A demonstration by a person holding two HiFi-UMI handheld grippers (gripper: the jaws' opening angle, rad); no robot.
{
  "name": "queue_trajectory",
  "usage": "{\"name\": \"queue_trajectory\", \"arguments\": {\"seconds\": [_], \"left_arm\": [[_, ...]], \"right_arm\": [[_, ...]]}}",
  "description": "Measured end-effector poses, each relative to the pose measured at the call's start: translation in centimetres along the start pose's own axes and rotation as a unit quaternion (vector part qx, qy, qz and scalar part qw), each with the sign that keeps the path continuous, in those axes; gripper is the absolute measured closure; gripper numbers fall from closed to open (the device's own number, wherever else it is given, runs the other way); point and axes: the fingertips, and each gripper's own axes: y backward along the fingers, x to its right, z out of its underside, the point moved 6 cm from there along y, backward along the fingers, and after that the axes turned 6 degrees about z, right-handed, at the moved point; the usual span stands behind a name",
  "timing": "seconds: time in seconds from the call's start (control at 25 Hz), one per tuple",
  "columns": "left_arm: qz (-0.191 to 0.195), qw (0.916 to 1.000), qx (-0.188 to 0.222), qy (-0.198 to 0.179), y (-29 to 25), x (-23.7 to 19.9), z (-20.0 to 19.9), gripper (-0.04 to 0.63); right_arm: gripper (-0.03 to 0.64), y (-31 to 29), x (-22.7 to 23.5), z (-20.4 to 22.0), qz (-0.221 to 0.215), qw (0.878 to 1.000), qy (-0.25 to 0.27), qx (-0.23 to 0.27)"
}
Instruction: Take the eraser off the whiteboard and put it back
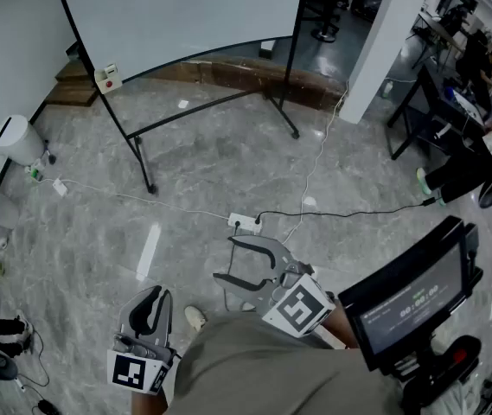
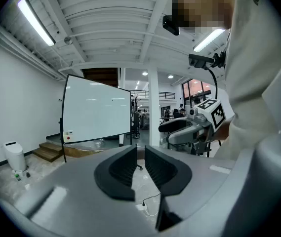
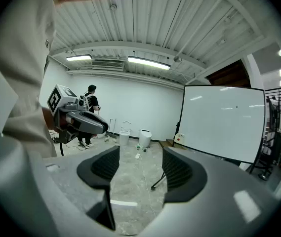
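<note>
The whiteboard (image 1: 185, 15) stands on a black frame at the far side of the floor. The eraser (image 1: 107, 77), a small white block with a red dot, sticks to its lower left corner; it also shows in the left gripper view (image 2: 69, 135) and the right gripper view (image 3: 180, 138). Both grippers are held close to my body, far from the board. My left gripper (image 1: 157, 294) has only a narrow gap between its jaws (image 2: 140, 152), with nothing in it. My right gripper (image 1: 225, 258) stands wide open and empty (image 3: 141, 151).
A power strip (image 1: 245, 223) with white and black cables lies on the grey floor ahead of the grippers. The board's frame legs (image 1: 146, 175) spread over the floor. A white bin (image 1: 16, 138) stands far left, a monitor on a stand (image 1: 414, 296) at right, a pillar (image 1: 384, 41) behind.
</note>
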Motion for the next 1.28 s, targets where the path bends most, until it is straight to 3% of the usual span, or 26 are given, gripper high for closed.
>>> {"name": "queue_trajectory", "arguments": {"seconds": [0.28,0.56,0.64,0.84,1.16,1.28], "left_arm": [[-0.005,1.0000,0.003,-0.004,-1.8,1.6,1.6,0.540],[-0.006,0.9995,-0.028,0.010,-3.7,4.9,0.9,0.540],[-0.011,0.9993,-0.034,0.011,-3.9,5.3,0.7,0.540],[-0.017,0.9985,-0.051,0.010,-4.7,5.8,0.0,0.573],[-0.017,0.9959,-0.089,0.006,-6.5,5.9,0.2,0.589],[-0.015,0.9969,-0.077,0.004,-7.2,5.3,0.2,0.589]], "right_arm": [[0.341,1.5,0.8,2.7,-0.007,1.000,0.011,-0.007],[0.344,5.2,2.4,4.6,-0.028,0.999,-0.014,-0.016],[0.398,5.9,2.7,5.0,-0.028,0.999,-0.020,-0.016],[0.614,7.1,3.8,6.3,-0.013,0.998,-0.051,-0.022],[0.615,7.6,5.2,8.1,-0.004,0.997,-0.073,-0.025],[0.615,7.1,5.6,8.5,-0.001,0.997,-0.073,-0.031]]}}
